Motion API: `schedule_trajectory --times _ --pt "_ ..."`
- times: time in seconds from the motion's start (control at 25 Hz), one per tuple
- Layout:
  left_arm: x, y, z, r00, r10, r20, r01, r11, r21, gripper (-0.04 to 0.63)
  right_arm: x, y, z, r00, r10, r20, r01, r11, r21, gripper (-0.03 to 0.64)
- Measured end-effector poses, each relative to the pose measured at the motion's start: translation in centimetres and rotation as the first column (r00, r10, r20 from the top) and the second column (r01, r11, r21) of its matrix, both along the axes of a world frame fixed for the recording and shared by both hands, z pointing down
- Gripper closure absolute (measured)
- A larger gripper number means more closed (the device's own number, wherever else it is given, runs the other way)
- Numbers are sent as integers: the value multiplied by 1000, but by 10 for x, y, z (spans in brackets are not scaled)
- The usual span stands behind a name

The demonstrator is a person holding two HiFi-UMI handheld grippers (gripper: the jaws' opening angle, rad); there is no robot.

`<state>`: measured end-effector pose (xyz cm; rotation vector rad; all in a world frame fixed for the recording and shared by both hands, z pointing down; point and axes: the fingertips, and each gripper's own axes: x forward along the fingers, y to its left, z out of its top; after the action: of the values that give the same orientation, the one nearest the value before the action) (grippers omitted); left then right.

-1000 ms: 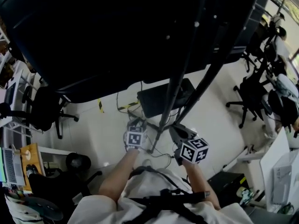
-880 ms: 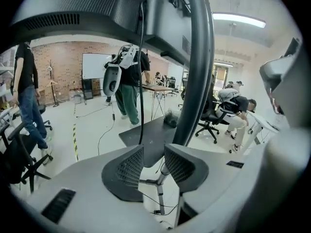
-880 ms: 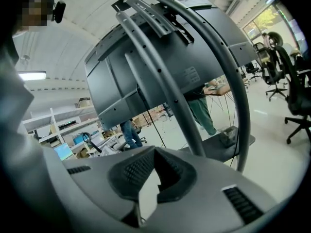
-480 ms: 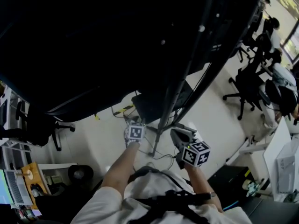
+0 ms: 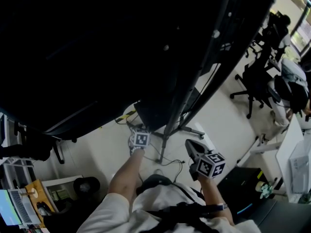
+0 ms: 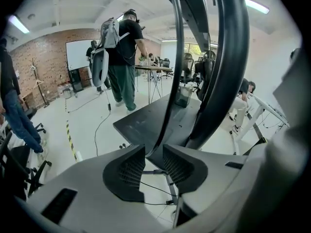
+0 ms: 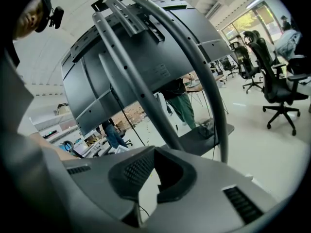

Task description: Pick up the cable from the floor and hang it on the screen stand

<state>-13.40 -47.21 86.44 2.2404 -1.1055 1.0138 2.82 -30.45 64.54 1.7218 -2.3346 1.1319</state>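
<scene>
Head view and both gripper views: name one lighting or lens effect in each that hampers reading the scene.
Head view: the screen is an underexposed, near-black mass against the bright floor. Left gripper view: fisheye bows the screen stand into arcs; corners vignette black. Right gripper view: the same bowing, and the windows are washed out.

— What's the top?
— A white T-shirt (image 5: 165, 194) with short sleeves (image 5: 97, 217), at 6 o'clock in the head view.
— Anything over it?
— Black straps (image 5: 187, 211) cross the chest like a harness, meeting near the middle.
— Wrists?
— A dark band (image 5: 221, 207) on the right one, toward 5 o'clock. The right gripper view shows a small black camera (image 7: 57, 14) at the head, at 10 o'clock.
</scene>
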Motion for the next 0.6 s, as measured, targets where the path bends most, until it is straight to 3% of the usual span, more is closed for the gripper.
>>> schedule_trajectory --times 0.12,0.2,0.44,0.6 --pt "2 -6 3 1000 26 12 -27 1000 7 488 7 2 3 1000 24 6 -24 1000 -8 604" --pt "4 -8 1 999 42 22 -43 999 20 531 12 3 5 999 39 9 -39 999 -13 604" --pt "6 8 -4 998 57 37 -59 998 35 552 16 8 5 999 46 18 -46 999 -10 604" --pt "7 41 -14 1000 20 14 -20 999 42 566 16 17 0 999 23 32 -23 1000 3 604"
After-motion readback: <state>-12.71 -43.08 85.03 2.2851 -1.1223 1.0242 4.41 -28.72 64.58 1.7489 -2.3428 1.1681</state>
